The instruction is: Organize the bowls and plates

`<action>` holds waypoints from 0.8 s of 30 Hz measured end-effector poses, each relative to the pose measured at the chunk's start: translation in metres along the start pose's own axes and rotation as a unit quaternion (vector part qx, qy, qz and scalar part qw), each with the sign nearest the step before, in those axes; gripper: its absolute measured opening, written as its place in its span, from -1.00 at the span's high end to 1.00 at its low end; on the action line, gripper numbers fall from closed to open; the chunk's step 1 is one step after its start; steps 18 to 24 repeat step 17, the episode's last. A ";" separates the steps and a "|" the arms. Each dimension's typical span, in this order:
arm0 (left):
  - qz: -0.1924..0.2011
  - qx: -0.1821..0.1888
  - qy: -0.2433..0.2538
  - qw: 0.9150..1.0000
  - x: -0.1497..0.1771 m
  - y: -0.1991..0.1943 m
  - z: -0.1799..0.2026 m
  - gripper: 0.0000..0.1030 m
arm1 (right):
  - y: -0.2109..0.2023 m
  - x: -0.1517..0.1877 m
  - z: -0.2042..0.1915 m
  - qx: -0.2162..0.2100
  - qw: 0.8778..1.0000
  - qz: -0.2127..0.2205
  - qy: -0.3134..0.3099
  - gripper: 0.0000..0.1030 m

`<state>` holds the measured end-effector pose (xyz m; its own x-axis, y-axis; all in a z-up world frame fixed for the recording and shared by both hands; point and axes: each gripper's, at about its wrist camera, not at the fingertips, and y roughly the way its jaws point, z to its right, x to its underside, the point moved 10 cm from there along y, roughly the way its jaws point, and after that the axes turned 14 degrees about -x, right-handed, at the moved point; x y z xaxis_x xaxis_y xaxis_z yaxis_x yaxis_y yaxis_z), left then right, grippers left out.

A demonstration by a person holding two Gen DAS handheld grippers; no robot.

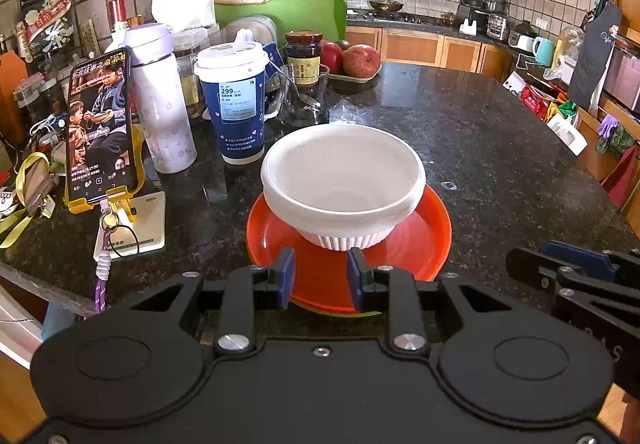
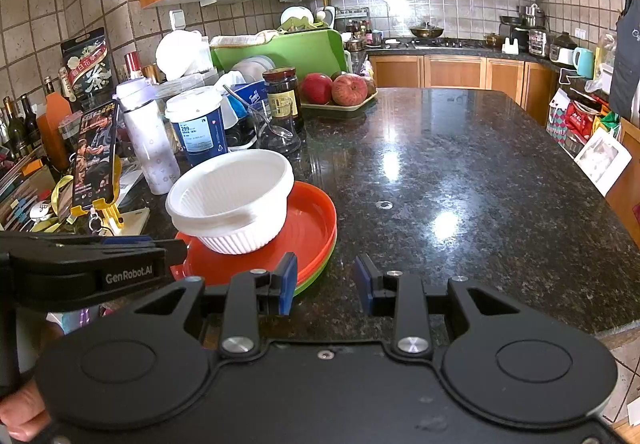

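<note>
white bowls stacked on the orange plate, both grippers standing off

the white bowls (image 1: 343, 180) sit nested, two at least, on an orange plate (image 1: 428, 240), which lies on a green plate (image 2: 320, 268) near the front edge of the granite counter (image 1: 480, 148). the left gripper (image 1: 321, 276) faces the stack with its fingers spread and nothing between them, low over the plate's near rim. the right gripper (image 2: 326, 284) is also spread and empty, aimed at bare counter just right of the plates.

the stacking looks mostly done; this reads as a pause or release. if more is wanted, the next move calls for squaring the bowls, since the upper one seems to sit slightly askew.

the right wrist view shows the green plate under the orange one plainly and the tilt of the bowls; the left view shows only a green sliver but looks straight into the bowl, which is empty.
</note>
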<state>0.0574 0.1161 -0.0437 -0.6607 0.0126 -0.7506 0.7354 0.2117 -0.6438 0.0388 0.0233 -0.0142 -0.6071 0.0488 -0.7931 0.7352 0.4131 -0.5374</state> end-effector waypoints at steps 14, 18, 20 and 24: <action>-0.002 -0.001 0.000 1.000 0.000 0.002 0.000 0.29 | 0.009 -0.002 0.003 0.000 1.000 -0.006 0.000 0.34; -0.004 0.000 -0.001 1.000 -0.001 0.005 0.000 0.29 | 0.013 -0.003 0.005 0.000 1.000 -0.009 0.001 0.34; -0.004 0.000 -0.001 1.000 -0.001 0.005 0.000 0.29 | 0.013 -0.003 0.005 0.000 1.000 -0.009 0.001 0.34; -0.004 0.000 -0.001 1.000 -0.001 0.005 0.000 0.29 | 0.013 -0.003 0.005 0.000 1.000 -0.009 0.001 0.34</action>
